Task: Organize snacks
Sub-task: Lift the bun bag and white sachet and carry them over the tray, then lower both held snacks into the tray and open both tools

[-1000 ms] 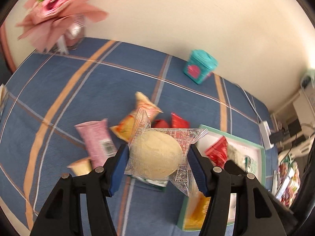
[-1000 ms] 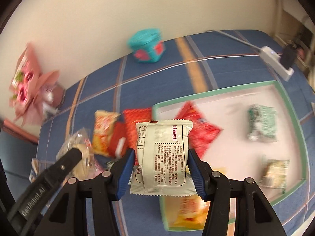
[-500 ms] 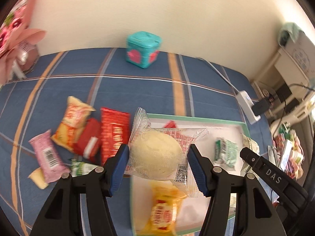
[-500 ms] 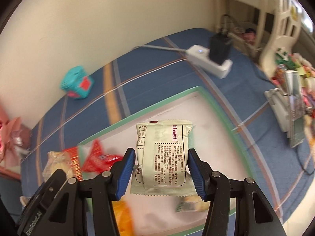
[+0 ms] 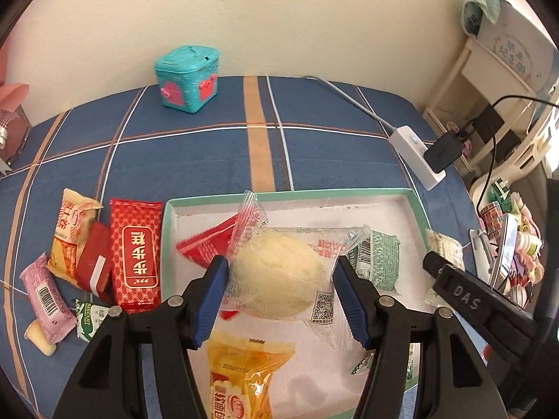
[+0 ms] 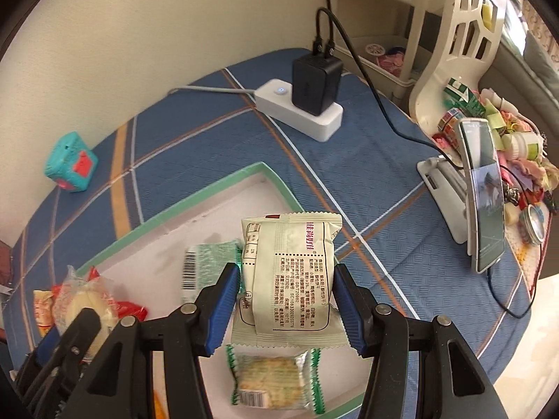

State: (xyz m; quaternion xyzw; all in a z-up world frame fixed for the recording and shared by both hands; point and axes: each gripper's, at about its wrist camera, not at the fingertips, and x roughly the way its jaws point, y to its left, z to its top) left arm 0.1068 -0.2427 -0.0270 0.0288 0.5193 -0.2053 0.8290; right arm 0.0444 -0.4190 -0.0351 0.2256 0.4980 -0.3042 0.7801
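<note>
My left gripper (image 5: 279, 279) is shut on a clear-wrapped pale round bun (image 5: 276, 272), held above the green-rimmed white tray (image 5: 286, 197). My right gripper (image 6: 286, 291) is shut on a pale green snack packet (image 6: 290, 279), held over the tray's right part (image 6: 209, 188). In the tray lie a red packet (image 5: 206, 244), a green packet (image 5: 379, 258), a yellow packet (image 5: 241, 380) and a cracker packet (image 6: 272, 384). Loose snacks lie left of the tray: a red bar (image 5: 136, 255), an orange packet (image 5: 70, 230) and a pink bar (image 5: 45, 296).
A teal box (image 5: 187, 82) stands by the wall. A white power strip with a black charger (image 6: 311, 97) lies right of the tray. A phone on a stand (image 6: 482, 192) and clutter sit at the table's right edge.
Both grippers swung right, from over the loose snack pile to over the tray. Each still holds its packet.
</note>
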